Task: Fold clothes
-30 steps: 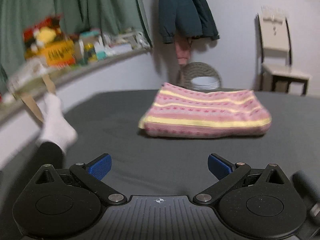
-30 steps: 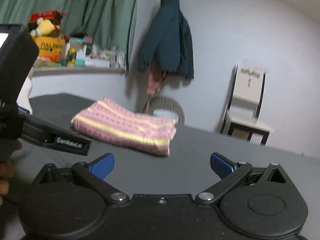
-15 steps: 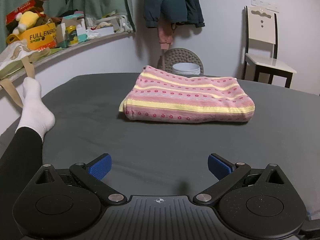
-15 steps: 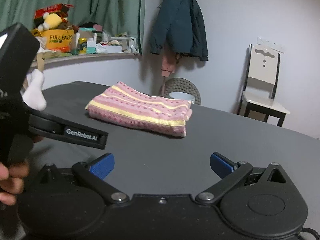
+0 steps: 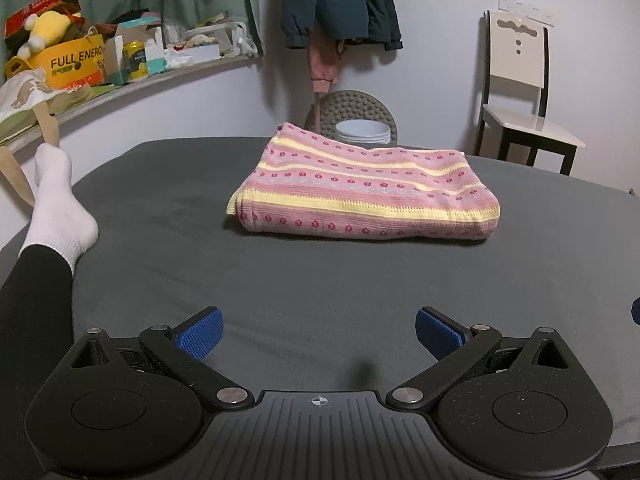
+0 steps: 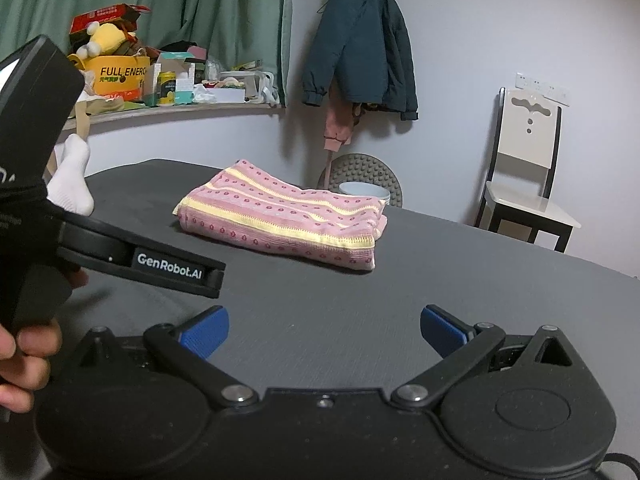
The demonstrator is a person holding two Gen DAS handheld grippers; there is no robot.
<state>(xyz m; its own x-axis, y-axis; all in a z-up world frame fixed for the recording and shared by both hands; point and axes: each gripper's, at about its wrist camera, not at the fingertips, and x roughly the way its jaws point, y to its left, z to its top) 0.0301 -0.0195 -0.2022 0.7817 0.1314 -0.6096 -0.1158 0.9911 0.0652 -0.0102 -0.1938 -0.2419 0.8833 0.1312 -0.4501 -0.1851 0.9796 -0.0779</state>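
Observation:
A folded pink knit garment (image 5: pixel 364 192) with yellow stripes and small red flowers lies on the dark grey surface (image 5: pixel 280 280), well ahead of both grippers. It shows again in the right wrist view as the same neat rectangle (image 6: pixel 280 216). My left gripper (image 5: pixel 319 334) hovers low over the grey surface, open, nothing between its blue pads. My right gripper (image 6: pixel 324 332) is open too and empty. The left gripper's body (image 6: pixel 120 248) crosses the left side of the right wrist view, held by a hand (image 6: pixel 20 360).
A person's leg with a white sock (image 5: pixel 56 208) rests on the surface at the left. A cluttered shelf (image 5: pixel 100 68) runs along the back left. A chair (image 5: pixel 524 112), a hanging jacket (image 5: pixel 340 4) and a stool with bowls (image 5: pixel 360 128) stand behind.
Both views have steadied and swung slightly; the folded garment now sits nearer the middle of each view. Both grippers stayed open and empty. The garment itself has not moved.

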